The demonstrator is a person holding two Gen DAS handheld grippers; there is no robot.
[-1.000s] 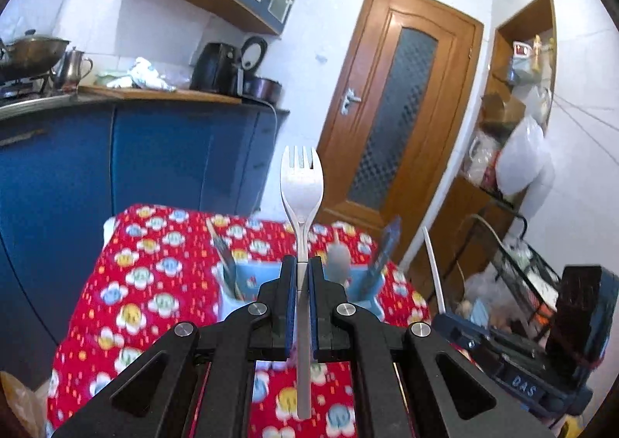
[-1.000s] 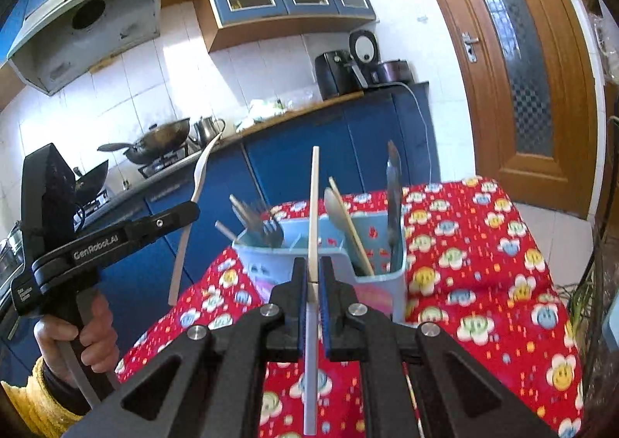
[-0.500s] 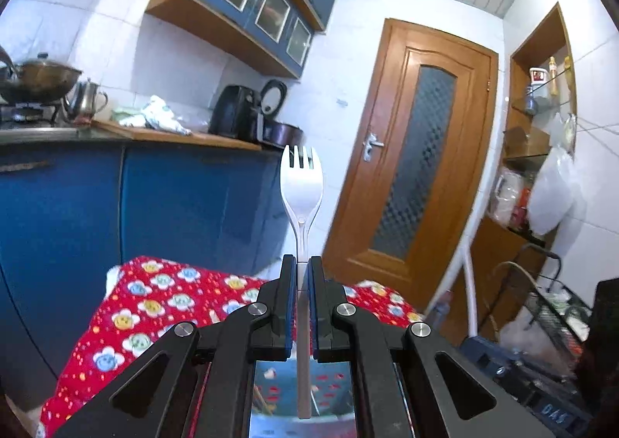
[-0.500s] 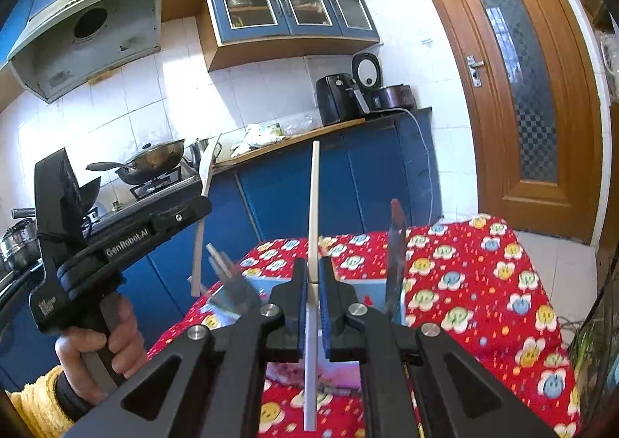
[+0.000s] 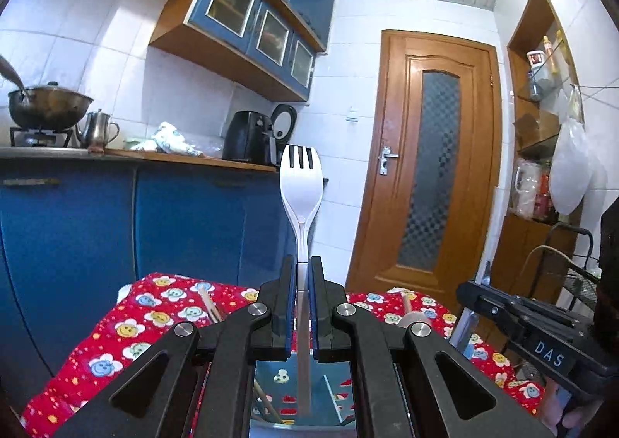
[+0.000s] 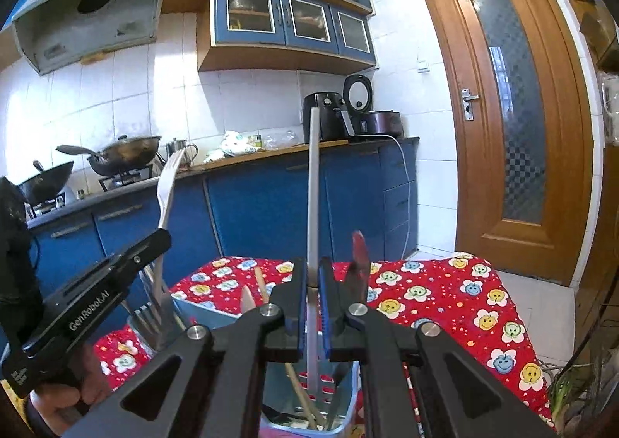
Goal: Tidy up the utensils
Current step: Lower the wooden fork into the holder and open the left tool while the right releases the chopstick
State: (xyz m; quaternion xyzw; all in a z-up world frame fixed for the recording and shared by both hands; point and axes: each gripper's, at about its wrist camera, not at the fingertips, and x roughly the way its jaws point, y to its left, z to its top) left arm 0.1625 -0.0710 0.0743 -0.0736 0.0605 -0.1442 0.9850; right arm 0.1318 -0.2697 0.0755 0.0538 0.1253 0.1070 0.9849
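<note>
My left gripper is shut on a white plastic fork, held upright with tines up; its handle end hangs over a compartment of the light blue utensil caddy. My right gripper is shut on a pale chopstick, also upright, its lower end inside the caddy. The caddy holds wooden chopsticks, metal forks and a knife. The left gripper with the fork shows at left in the right wrist view. The right gripper shows at right in the left wrist view.
The caddy stands on a table with a red flower-print cloth. Blue kitchen cabinets and a counter with pots and an air fryer lie behind. A wooden door is at the right, a wire rack beside the table.
Both grippers have moved closer and over the caddy, which now sits directly below them. The fork handle and the chopstick end have come down into the caddy's compartments. Both stay shut.
</note>
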